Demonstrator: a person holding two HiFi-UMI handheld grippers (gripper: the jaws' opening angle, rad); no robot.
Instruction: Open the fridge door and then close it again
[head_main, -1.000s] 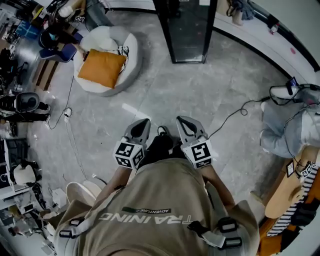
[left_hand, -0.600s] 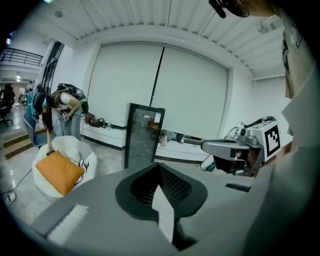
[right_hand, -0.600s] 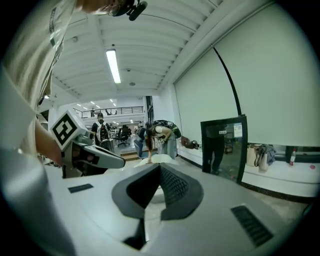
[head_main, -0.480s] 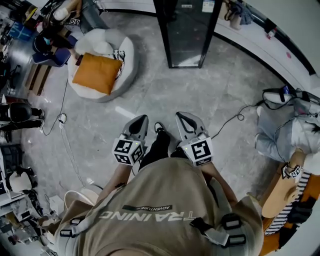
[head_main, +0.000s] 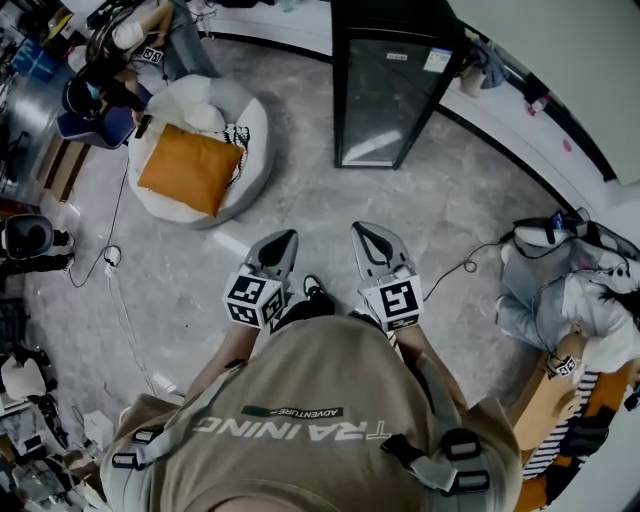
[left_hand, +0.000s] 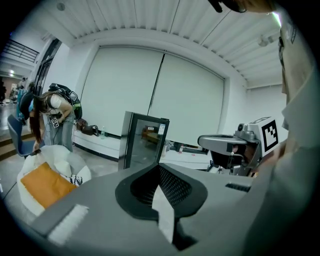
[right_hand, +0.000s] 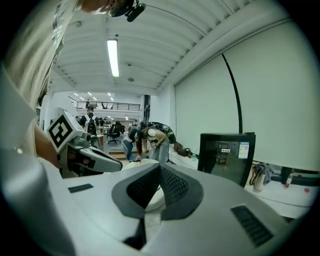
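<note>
1. Across the open floor ahead, the fridge (head_main: 385, 95) stands by the wall with its glass door shut. It is well apart from both grippers, so I judge that no part of the task is done yet.
2. My left gripper (head_main: 283, 243) has its jaws pressed together on nothing. I hold it close to the chest, since nothing is within reach.
3. My right gripper (head_main: 368, 238) is likewise closed and empty, level beside the left.
4. Both point toward the fridge, which suits a straight approach. The cable (head_main: 470, 262) lies to the right of that line.
</note>
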